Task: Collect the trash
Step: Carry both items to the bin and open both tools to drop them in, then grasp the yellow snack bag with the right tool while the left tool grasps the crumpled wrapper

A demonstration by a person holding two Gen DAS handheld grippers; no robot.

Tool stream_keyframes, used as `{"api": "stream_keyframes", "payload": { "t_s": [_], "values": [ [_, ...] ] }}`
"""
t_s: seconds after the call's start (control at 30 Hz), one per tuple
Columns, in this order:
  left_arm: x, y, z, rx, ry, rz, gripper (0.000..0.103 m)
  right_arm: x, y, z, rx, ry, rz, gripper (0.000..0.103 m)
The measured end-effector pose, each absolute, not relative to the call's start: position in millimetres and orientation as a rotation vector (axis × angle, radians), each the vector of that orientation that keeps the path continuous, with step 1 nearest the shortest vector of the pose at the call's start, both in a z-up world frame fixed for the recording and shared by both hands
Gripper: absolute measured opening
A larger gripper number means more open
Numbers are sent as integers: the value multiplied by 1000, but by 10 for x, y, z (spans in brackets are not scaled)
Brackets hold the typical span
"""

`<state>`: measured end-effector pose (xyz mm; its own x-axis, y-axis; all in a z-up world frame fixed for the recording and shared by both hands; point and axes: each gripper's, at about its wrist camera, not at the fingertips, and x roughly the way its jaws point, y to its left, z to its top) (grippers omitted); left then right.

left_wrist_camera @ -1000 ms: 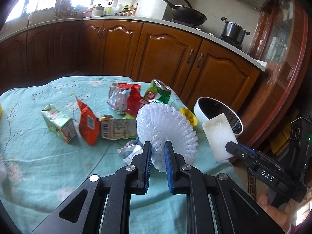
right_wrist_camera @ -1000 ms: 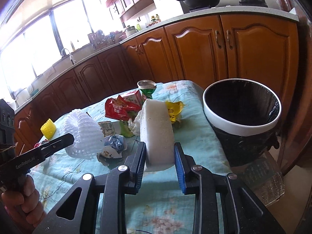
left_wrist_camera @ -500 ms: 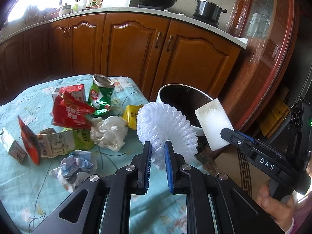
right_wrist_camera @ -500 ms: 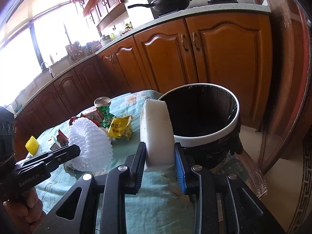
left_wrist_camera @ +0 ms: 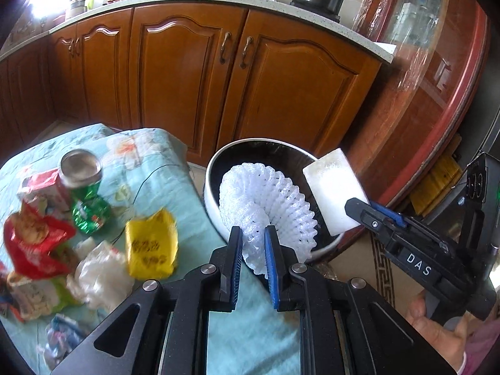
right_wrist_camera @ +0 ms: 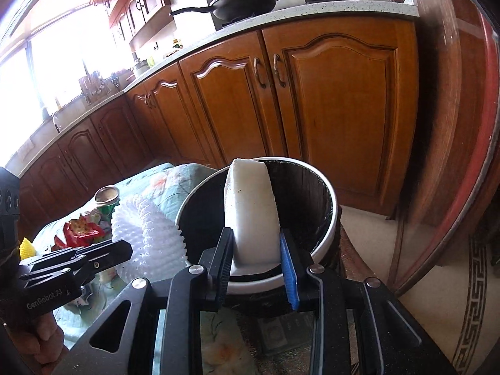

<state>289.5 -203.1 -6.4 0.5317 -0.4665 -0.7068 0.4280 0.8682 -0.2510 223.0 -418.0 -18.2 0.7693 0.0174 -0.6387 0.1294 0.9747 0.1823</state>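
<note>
My left gripper [left_wrist_camera: 253,243] is shut on a white foam net [left_wrist_camera: 265,206], holding it over the near rim of the white-rimmed, black-lined trash bin [left_wrist_camera: 215,168]. In the right wrist view my right gripper [right_wrist_camera: 254,247] is shut on a white foam block [right_wrist_camera: 251,209], which hangs over the mouth of the bin [right_wrist_camera: 322,247]. The block [left_wrist_camera: 332,192] and the right gripper's arm also show at the right of the left wrist view. The foam net [right_wrist_camera: 147,234] shows left of the bin, with the left gripper's fingers [right_wrist_camera: 93,256] on it.
On the teal floral tablecloth [left_wrist_camera: 162,162] lie a yellow wrapper [left_wrist_camera: 151,245], a green can [left_wrist_camera: 84,193], a red wrapper [left_wrist_camera: 34,243], crumpled white paper [left_wrist_camera: 100,278] and other litter. Wooden cabinets [right_wrist_camera: 312,109] stand behind the bin. A glass-fronted red cabinet [right_wrist_camera: 462,125] is at right.
Both grippers have swept from above the table to the trash bin, each still gripping its foam piece. The litter has slid to the left of the left wrist view.
</note>
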Motion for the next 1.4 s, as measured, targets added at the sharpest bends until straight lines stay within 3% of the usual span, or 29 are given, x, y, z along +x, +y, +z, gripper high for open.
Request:
{"api": "stream_keyframes", "payload": {
  "t_s": [0.3,0.47,0.53,0.6,0.73,0.97,1.2,1.3,1.4],
  "values": [
    [3278,-2424,-242,-20,886,-546,14,2548,-4373,-269,220,731,-74,30],
    [3373,-2530,-311,-7,892,-546,29,2646,-4464,-340,223,752,-78,34],
    [3378,-2546,-320,-1,887,-537,48,2679,-4506,-368,243,761,-72,37],
    [3332,-2511,-307,-5,872,-535,53,2681,-4547,-387,260,764,-68,51],
    [3163,-2379,-306,-19,854,-530,58,2592,-4559,-351,289,736,-61,58],
    [2664,-1985,-325,-78,815,-489,63,2364,-4396,-318,341,698,-9,88],
    [2233,-1515,-358,-140,802,-425,67,2132,-4054,-374,371,702,40,93],
    [2066,-1278,-338,-169,793,-395,72,2056,-3914,-393,378,712,58,101],
    [1886,-1055,-302,-170,783,-351,79,2001,-3773,-422,384,722,82,102]
  ]
}}
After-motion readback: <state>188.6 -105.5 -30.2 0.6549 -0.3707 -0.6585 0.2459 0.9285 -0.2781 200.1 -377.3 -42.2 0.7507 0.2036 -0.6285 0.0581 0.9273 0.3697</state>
